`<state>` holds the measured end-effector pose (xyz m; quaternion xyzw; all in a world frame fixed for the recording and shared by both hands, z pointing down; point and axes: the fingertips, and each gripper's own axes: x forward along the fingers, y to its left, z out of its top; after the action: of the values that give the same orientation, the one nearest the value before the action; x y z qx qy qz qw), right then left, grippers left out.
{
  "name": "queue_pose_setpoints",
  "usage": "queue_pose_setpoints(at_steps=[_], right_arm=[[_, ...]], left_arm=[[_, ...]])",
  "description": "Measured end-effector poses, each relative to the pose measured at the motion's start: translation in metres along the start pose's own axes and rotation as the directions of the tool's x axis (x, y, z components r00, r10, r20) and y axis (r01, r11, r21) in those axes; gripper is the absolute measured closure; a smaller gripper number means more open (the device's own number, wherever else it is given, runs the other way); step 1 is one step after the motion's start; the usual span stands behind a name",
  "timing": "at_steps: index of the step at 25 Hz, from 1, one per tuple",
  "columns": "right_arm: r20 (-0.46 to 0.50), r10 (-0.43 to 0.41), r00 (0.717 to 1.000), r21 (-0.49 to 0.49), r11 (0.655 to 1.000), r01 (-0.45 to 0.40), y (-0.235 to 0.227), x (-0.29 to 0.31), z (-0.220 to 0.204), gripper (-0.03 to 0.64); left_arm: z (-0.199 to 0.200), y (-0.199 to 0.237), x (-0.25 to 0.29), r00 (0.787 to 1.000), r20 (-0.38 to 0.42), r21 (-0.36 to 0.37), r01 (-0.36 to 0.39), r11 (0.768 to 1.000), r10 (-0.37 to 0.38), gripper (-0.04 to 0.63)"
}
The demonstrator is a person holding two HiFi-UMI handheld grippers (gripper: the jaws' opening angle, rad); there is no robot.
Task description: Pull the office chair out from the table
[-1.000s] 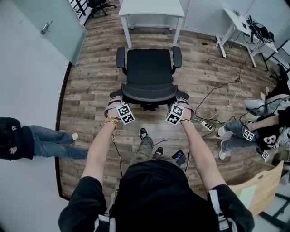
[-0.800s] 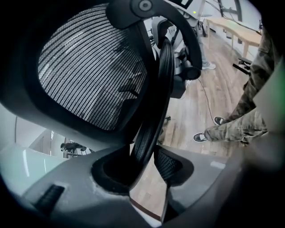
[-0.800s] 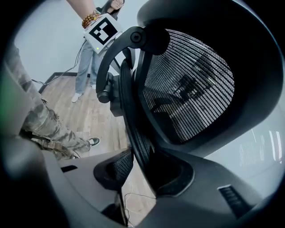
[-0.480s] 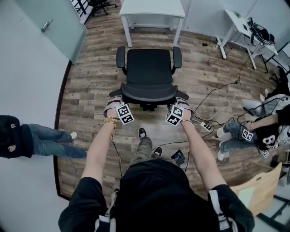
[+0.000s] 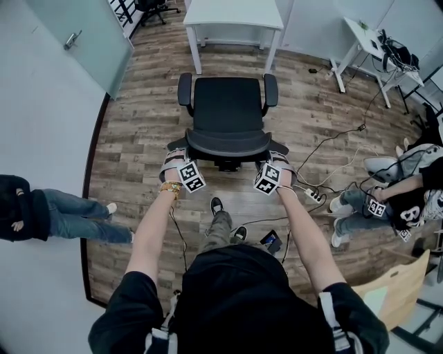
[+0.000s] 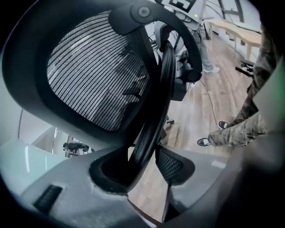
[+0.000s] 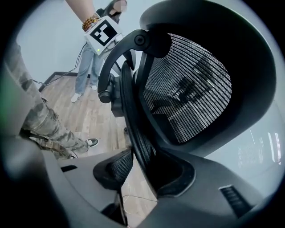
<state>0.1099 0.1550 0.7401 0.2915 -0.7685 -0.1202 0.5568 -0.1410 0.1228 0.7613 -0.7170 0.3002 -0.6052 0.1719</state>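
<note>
Standing on the wood floor (image 5: 138, 138) in the head view, the office chair (image 5: 227, 104) is clear of the white table (image 5: 232, 12), with a strip of bare boards between the front of its seat and the table legs. The seat faces the table, away from the person. Its front-to-back line runs straight up the picture, roughly in line with the table's middle. The two armrests (image 5: 184, 88) lie parallel to that line, one on each side of the seat. The backrest (image 5: 227, 143) is the part nearest the person, and its top edge runs left to right across the view.

The left gripper (image 5: 174, 153) sits at the left end of that top edge and the right gripper (image 5: 278, 157) at the right end, both pointing down and forward.

In the left gripper view the dark backrest rim (image 6: 153, 111) rises between the jaws, which are opening. The rim lies close against the left pad, and floor shows through a gap on the other side. The right gripper view mirrors this: its jaws are opening around the rim, which lies by the right pad with a gap at the left one. The mesh panel (image 7: 187, 89) fills much of that view.

A power strip (image 5: 315, 195) and cables lie on the floor to the right of the chair.
</note>
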Motion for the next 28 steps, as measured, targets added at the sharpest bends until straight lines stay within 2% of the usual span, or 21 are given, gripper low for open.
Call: queue_pose_setpoints(at_steps=[7, 13, 19, 28], right_arm=[[0.018, -0.001, 1.000, 0.014, 1.000, 0.000, -0.001, 0.000, 0.001, 0.479], [0.024, -0.006, 1.000, 0.009, 1.000, 0.006, -0.004, -0.001, 0.001, 0.476], [0.044, 0.011, 0.999, 0.036, 0.999, -0.013, -0.006, -0.003, 0.006, 0.465], [0.111, -0.054, 0.992, 0.102, 0.994, 0.043, -0.010, -0.025, 0.005, 0.462]], left_arm=[[0.002, 0.001, 0.000, 0.999, 0.039, -0.002, -0.003, 1.000, 0.003, 0.407], [0.008, 0.005, -0.005, 0.999, 0.053, -0.070, 0.015, 0.997, -0.011, 0.393], [0.010, 0.008, -0.015, 0.996, 0.085, -0.087, -0.004, 0.996, 0.011, 0.393], [0.024, 0.012, -0.051, 0.978, 0.193, -0.125, -0.057, 0.991, 0.081, 0.397]])
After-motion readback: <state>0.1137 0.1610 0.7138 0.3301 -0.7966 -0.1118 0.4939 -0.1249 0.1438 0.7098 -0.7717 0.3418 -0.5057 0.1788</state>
